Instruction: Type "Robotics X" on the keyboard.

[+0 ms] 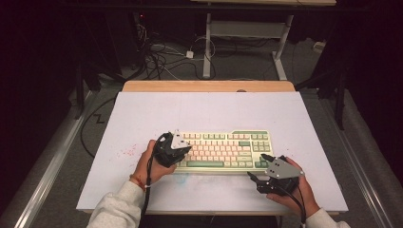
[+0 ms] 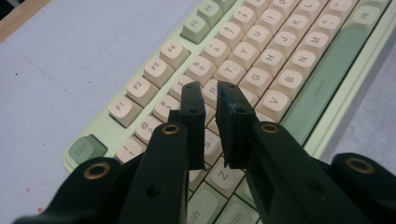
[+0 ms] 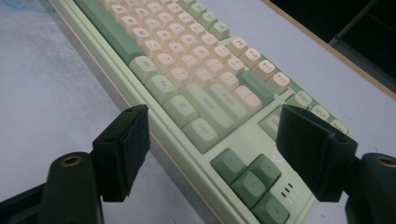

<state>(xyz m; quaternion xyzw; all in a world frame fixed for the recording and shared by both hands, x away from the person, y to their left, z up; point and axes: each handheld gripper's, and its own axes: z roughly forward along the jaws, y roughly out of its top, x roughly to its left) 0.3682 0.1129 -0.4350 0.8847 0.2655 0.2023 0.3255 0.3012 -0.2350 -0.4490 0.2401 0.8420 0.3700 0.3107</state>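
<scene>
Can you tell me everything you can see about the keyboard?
The keyboard lies flat on the white table, long side toward the person. Its case is pale green and looks like plastic. Most keys are cream, while the space bar, Esc, Shift, Enter and arrow keys are darker green. The left tool hovers over its left letter keys, jaws nearly together with nothing between them. The right tool, jaws wide, frames its right front corner.

My two handheld grippers

Black jaws with brass-ringed holes, grey plates (image 1: pixel 283 166) on top, black cables; I wear pale sleeves (image 1: pixel 116 209) and an orange wristband (image 1: pixel 137 181).
</scene>
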